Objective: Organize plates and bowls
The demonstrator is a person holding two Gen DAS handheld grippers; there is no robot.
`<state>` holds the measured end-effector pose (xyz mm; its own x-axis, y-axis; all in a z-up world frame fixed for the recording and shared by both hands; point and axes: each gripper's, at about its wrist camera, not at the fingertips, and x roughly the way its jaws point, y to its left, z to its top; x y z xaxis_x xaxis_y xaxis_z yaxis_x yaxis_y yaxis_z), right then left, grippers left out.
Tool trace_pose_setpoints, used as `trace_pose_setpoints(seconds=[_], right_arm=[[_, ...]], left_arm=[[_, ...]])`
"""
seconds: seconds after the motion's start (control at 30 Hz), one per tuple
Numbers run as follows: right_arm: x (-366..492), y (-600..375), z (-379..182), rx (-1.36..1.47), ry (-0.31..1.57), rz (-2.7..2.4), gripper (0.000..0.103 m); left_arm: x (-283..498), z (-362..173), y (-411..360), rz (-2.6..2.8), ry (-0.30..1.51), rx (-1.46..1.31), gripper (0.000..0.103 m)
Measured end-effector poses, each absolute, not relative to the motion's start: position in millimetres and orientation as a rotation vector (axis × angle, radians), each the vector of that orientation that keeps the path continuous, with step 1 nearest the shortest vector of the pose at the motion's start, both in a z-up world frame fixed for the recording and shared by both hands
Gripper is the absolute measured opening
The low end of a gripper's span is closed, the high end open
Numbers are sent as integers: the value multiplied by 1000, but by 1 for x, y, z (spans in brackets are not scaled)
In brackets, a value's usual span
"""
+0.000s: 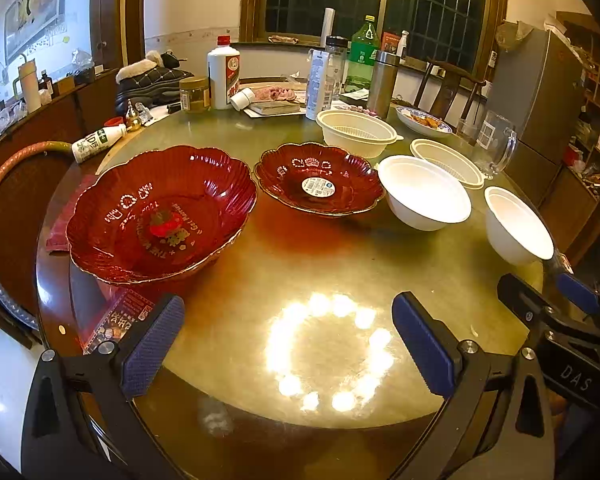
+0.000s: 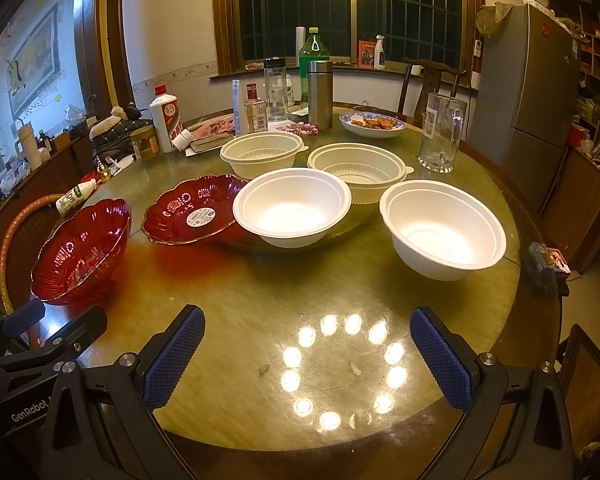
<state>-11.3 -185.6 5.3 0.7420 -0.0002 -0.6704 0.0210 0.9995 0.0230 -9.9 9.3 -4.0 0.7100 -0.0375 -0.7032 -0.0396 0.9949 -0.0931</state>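
This is a home dining room at night. A round glass-topped table (image 2: 340, 288) carries bottles, a plate of food (image 2: 374, 124) and a glass mug (image 2: 440, 136); a grey fridge (image 2: 528, 92), wooden chair (image 2: 432, 80), dark barred window (image 2: 348, 8) and framed picture (image 2: 36, 60) surround it

The left gripper (image 1: 288, 344) is held low and level, its two fingers spread wide apart with nothing between them. Its blue textured pads (image 1: 153, 346) face inward and angle away from each other toward the tips. The right gripper (image 2: 308, 360) sits in much the same pose, jaws wide and empty, blue ribbed pads (image 2: 440, 364) splayed outward. The two are side by side, close together: the right gripper's black frame and one blue pad show at the right edge of the left wrist view, and the left gripper's frame shows at the left edge of the right wrist view.
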Motion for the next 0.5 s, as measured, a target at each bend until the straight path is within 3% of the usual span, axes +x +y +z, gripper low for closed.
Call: trace_pose_setpoints(seconds=[0.5], right_arm=[[-11, -185, 4, 30, 737, -11, 103]], left_arm=[[-9, -6, 9, 3, 791, -102, 103]])
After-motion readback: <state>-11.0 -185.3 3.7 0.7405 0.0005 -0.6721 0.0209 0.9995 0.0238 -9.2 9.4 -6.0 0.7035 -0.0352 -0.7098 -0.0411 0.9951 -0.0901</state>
